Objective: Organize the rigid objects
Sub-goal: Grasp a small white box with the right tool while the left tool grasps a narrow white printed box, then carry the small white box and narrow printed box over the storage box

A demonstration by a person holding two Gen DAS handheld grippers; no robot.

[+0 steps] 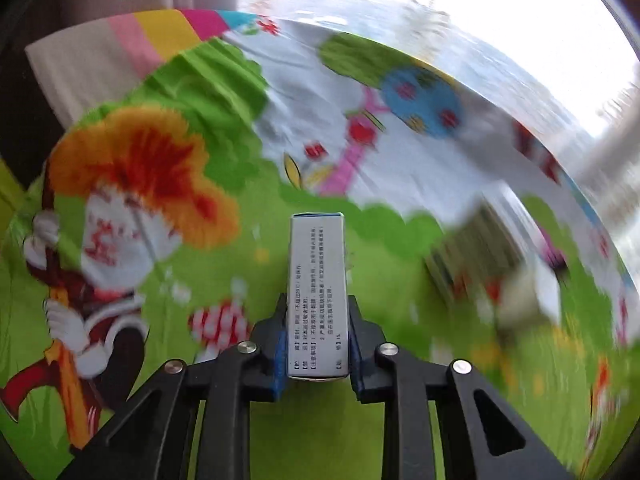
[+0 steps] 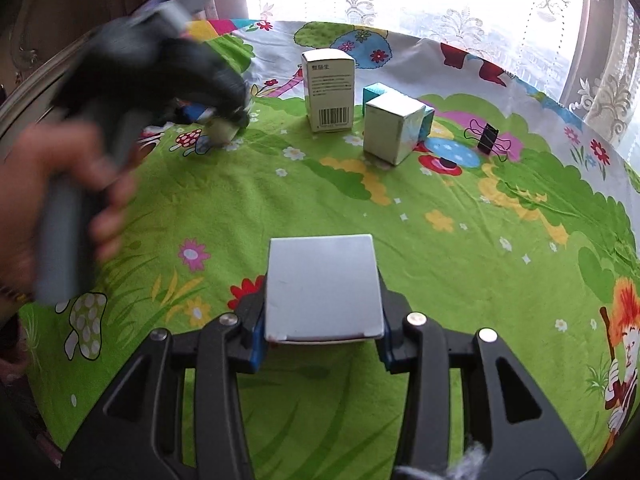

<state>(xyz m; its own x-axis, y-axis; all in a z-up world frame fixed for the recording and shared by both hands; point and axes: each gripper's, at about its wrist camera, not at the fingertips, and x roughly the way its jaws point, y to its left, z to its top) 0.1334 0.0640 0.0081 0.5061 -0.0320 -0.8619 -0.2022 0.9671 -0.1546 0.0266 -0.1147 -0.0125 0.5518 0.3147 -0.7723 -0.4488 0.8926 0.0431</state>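
Bright daylight comes through lace curtains point(image 2: 460, 20) behind a table draped in a cartoon-printed cloth point(image 2: 280, 200), mostly green with flowers, mushrooms and an orange-haired figure.

On the right wrist view, the right gripper point(image 2: 322, 336) is closed against the two sides of a grey-white flat box point(image 2: 322, 288), which sits between the blue-padded fingers point(image 2: 258, 340) and juts forward over the cloth. Well beyond it stand three more cartons: a tall white box point(image 2: 329, 90) with a barcode low on its front, a white cube box point(image 2: 392, 128) to its right, and a teal box point(image 2: 380, 90) tucked just behind the cube and touching it or nearly so. A black binder clip point(image 2: 488, 138) stands farther right, apart from the boxes.

At the left of that view the person's left hand point(image 2: 52, 200) grips the handle of the left gripper point(image 2: 228, 120), which is blurred by motion; it appears to carry something pale at its tip, low over the cloth near a red mushroom print.

The left wrist view settles it: the left gripper point(image 1: 318, 340) is clamped on a narrow white box point(image 1: 318, 292) with printed text on its upper face and a blue far edge. The box points straight ahead between the fingers point(image 1: 280, 344), above the green cloth. Everything around it is smeared, and blurred box shapes point(image 1: 480, 256) show at right.
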